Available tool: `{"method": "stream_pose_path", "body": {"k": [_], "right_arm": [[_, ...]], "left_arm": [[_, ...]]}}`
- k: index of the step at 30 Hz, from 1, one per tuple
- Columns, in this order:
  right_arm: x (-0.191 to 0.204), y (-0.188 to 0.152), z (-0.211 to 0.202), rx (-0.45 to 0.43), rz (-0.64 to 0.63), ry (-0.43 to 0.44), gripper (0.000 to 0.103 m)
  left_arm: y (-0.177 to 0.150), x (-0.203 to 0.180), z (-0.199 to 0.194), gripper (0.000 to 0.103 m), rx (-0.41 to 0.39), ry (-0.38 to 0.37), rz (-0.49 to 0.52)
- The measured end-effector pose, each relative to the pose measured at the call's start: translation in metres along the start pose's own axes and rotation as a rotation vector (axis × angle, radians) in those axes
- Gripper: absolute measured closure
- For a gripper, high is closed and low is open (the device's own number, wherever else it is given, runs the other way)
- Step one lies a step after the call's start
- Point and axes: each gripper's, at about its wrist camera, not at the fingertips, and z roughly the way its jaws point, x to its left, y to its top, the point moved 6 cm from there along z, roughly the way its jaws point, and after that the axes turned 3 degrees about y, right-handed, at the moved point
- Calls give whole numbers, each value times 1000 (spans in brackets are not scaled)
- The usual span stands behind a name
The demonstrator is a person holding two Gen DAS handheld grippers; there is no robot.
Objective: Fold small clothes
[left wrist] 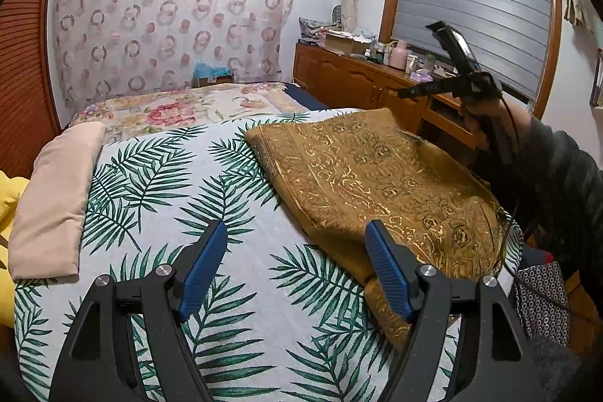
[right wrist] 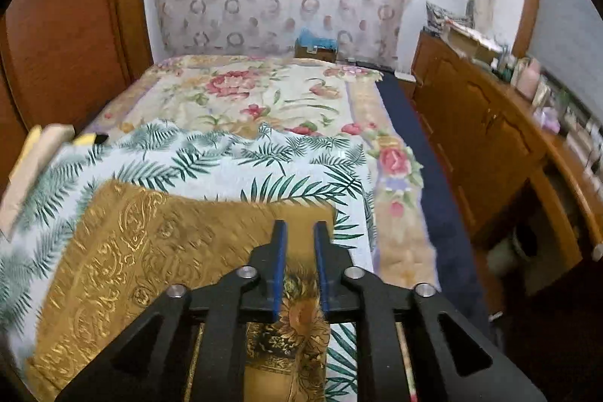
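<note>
A golden-brown cloth with a shiny gold pattern (left wrist: 377, 183) lies folded on the palm-leaf sheet (left wrist: 169, 176), on the right side of the bed. My left gripper (left wrist: 297, 226) hovers low over the sheet at the cloth's near left edge, jaws wide open and holding nothing. Its right finger (left wrist: 388, 270) is over the cloth's border. In the right wrist view the same cloth (right wrist: 150, 251) spreads below my right gripper (right wrist: 300, 228), whose jaws stand a narrow gap apart with nothing between them. A hand (left wrist: 478, 123) holds that gripper raised above the cloth's far right edge.
A folded beige cloth (left wrist: 56, 198) lies at the sheet's left edge, beside something yellow (left wrist: 7, 198). A floral blanket (left wrist: 181, 108) covers the far half of the bed. A cluttered wooden cabinet (left wrist: 358, 78) runs along the right. A patterned bag (left wrist: 542, 300) sits at the near right.
</note>
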Motion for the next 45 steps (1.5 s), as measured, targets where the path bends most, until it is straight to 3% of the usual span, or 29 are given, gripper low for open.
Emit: {"method": "stream_pose_path", "body": {"k": [1, 6, 12, 16, 22, 23, 25, 28, 32, 34, 36, 39, 45], "right_arm": [[-1, -1, -4, -6, -4, -6, 76], [10, -33, -31, 2, -38, 61, 75], [11, -109, -84, 24, -89, 117, 75], [10, -149, -112, 43, -75, 148, 75], [9, -180, -138, 57, -39, 167, 75], [9, -179, -137, 60, -31, 174, 75], [12, -177, -139, 65, -18, 189, 75], [15, -175, -133, 86, -13, 213, 75], [12, -169, -132, 93, -21, 219, 75], [14, -166, -131, 93, -22, 235, 97], [16, -164, -133, 73, -32, 227, 101], [13, -160, -145, 31, -41, 207, 103], [-7, -160, -165, 4, -39, 112, 103]], "left_arm": [[0, -1, 1, 27, 2, -2, 0], [-6, -10, 4, 27, 27, -27, 6], [-25, -28, 4, 27, 80, -41, 41], [-34, -46, 4, 29, 120, -94, 58], [-54, -63, 15, 61, 217, -113, 114], [-56, -64, 16, 63, 231, -117, 115], [-59, -67, 17, 79, 249, -136, 110], [-63, -71, 13, 95, 272, -173, 108], [-64, -80, -1, 97, 270, -199, 122], [-65, -82, -8, 97, 271, -218, 119], [-65, -85, -15, 97, 270, -220, 117], [-64, -82, -19, 97, 261, -195, 117], [-57, -72, -23, 80, 234, -165, 102]]}}
